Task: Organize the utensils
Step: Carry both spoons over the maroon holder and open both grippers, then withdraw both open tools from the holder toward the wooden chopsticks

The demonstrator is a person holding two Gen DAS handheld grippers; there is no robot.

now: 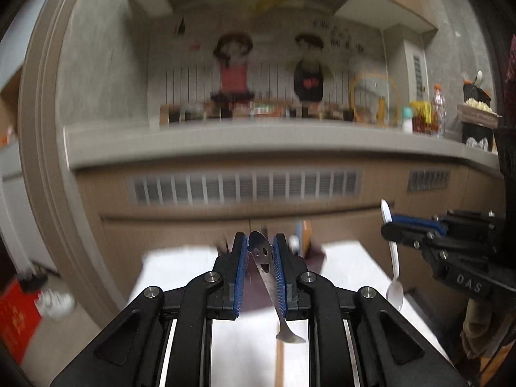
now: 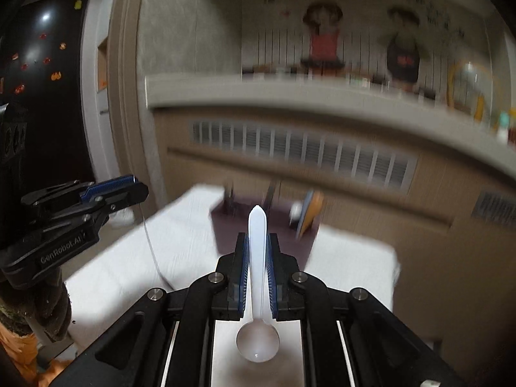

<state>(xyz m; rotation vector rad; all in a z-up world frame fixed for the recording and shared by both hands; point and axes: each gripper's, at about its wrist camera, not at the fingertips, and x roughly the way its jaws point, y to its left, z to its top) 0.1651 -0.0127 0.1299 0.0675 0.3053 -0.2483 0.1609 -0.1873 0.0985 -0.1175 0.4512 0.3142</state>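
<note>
1. Left gripper [image 1: 261,259]: jaws nearly closed on a metal utensil [image 1: 269,277] w/ smiley cutouts, pinched mid-handle, held above the white-covered desk [image 1: 180,277]. Working end not visible, so type unclear.
2. Right gripper [image 2: 257,258]: jaws nearly closed on a white plastic spoon [image 2: 257,290] by its handle, bowl hanging toward the camera.
3. Handling, my guess: metal piece stiff, smooth, prob. slippery, so grip the flat handle. Plastic spoon very light & flexy, so grip mid-handle, gentle squeeze.
4. Dark holder [image 2: 258,222] at desk's far edge, blurred.
</note>
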